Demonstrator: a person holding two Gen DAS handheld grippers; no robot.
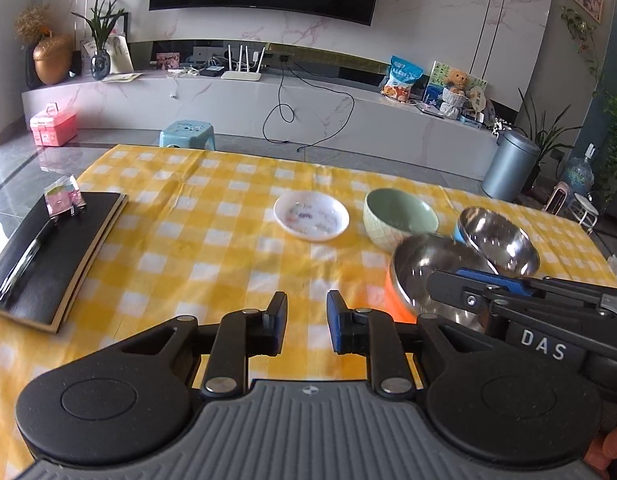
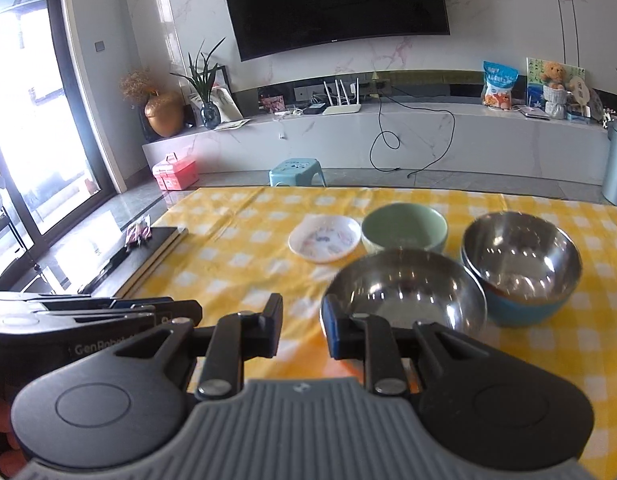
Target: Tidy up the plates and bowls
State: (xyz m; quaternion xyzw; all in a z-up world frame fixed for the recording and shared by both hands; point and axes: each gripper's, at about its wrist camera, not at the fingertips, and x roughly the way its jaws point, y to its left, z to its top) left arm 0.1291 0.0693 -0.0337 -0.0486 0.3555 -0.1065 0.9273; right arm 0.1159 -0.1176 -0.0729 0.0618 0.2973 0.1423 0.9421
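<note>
On the yellow checked tablecloth [image 1: 212, 248] stand a small white patterned plate [image 1: 311, 216], a pale green bowl [image 1: 400, 216], a steel bowl with a blue outside [image 1: 498, 238] and a steel bowl with an orange outside [image 1: 424, 268]. The same plate [image 2: 323, 237], green bowl [image 2: 404, 226], blue bowl [image 2: 520, 264] and orange bowl [image 2: 404, 292] show in the right wrist view. My left gripper [image 1: 306, 322] is open and empty over bare cloth. My right gripper [image 2: 301, 330] is open, its right finger at the orange bowl's near left rim.
A black notebook [image 1: 54, 256] with a pen and a small packet lies at the table's left edge. Beyond the table's far edge are a blue stool [image 1: 187, 134], a pink box [image 1: 53, 124] and a grey bin [image 1: 508, 164].
</note>
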